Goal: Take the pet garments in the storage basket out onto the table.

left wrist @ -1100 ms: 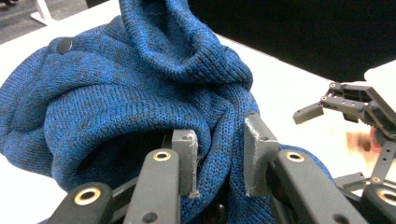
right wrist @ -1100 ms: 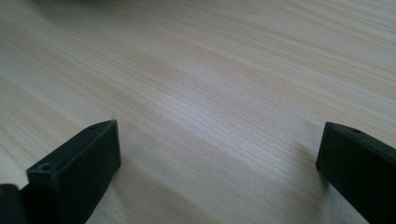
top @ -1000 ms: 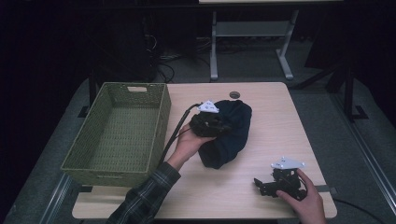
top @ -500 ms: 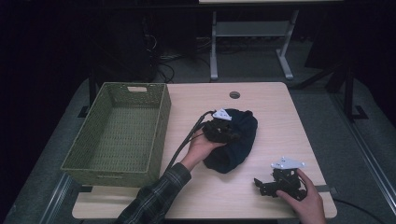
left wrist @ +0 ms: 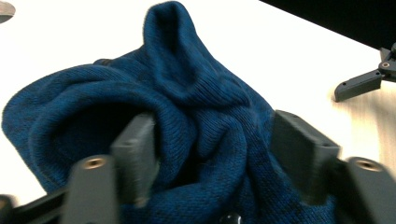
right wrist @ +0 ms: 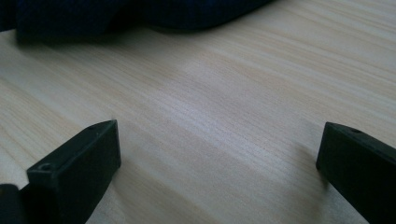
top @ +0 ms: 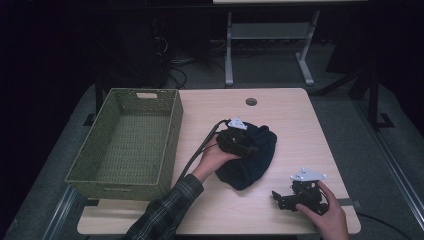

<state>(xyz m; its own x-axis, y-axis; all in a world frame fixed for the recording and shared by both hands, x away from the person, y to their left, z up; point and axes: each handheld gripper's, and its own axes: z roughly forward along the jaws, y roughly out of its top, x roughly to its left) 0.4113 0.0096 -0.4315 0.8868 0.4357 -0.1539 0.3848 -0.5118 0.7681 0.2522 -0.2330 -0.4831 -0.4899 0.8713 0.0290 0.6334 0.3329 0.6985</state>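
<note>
While the left claw (left wrist: pixel 210 158) stands with its jaws apart, pressed down into the folds of the blue knitted garment (left wrist: pixel 187 107), nothing is clamped yet: wool bulges up between the two black jaws and they straddle a thick ridge of it. The garment lies bunched on the bench (top: pixel 300 115), near its middle and to the right of the green woven basket (top: pixel 125 145), which has nothing in it. To do this grasp well, I judge the jaws should sink a little deeper and close on that central ridge, so that several layers are taken at once and the bundle lifts whole instead of trailing a loose end. The right claw (right wrist: pixel 219 158) rests low over bare wood near the bench's front right corner, jaws wide apart, well clear of the cloth, whose edge shows at the top of the right gripper view. Compared with half a second ago, the left claw has moved slightly nearer the person over the bundle; the right claw and the basket have not shifted.
</note>
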